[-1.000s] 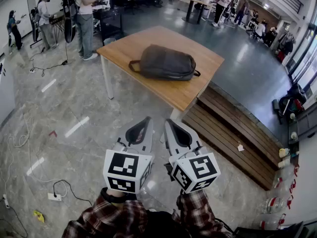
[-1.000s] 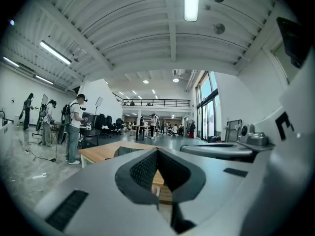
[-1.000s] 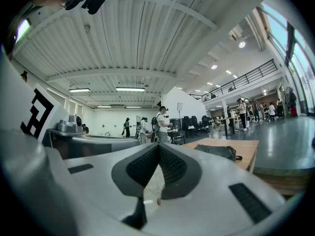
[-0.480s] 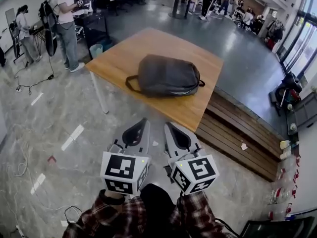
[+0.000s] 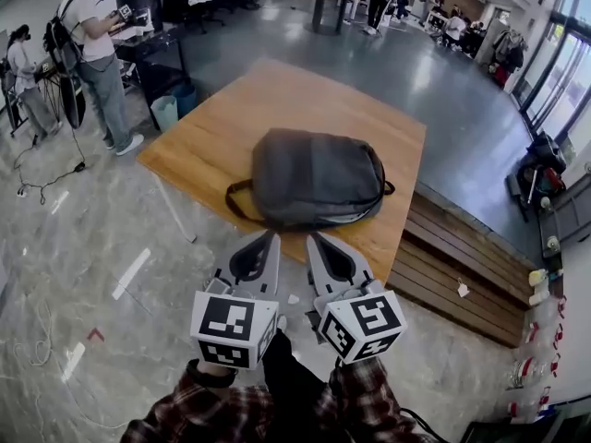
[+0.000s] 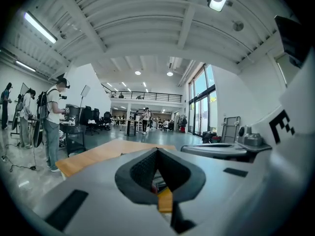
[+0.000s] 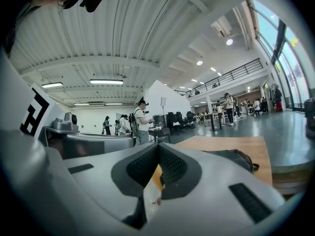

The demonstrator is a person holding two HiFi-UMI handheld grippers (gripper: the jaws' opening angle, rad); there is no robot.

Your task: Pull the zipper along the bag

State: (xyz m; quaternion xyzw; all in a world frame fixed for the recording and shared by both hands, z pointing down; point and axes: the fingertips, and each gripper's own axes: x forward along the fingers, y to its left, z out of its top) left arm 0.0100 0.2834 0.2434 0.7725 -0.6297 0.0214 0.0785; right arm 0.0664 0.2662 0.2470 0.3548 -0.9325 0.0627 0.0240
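Note:
A dark grey backpack (image 5: 309,178) lies flat on a wooden table (image 5: 249,109), its carry strap hanging toward the near left edge. No zipper pull can be made out from here. My left gripper (image 5: 271,236) and right gripper (image 5: 312,239) hover side by side over the floor, short of the table's near edge and apart from the bag. Both are shut with nothing between the jaws. In the right gripper view the backpack (image 7: 237,158) shows past the shut right gripper (image 7: 158,145). The left gripper view shows the left gripper (image 6: 157,149) and the table (image 6: 96,154).
A low slatted wooden bench (image 5: 462,257) runs along the table's right side. A person wearing a backpack (image 5: 92,58) stands at the far left by a cart, with a blue bin (image 5: 166,112) near the table corner. Cables lie on the floor at left; bottles (image 5: 540,363) line the right edge.
The table and backpack have come closer and sit larger in the head view. Both grippers stay shut and side by side, now near the table's front edge.

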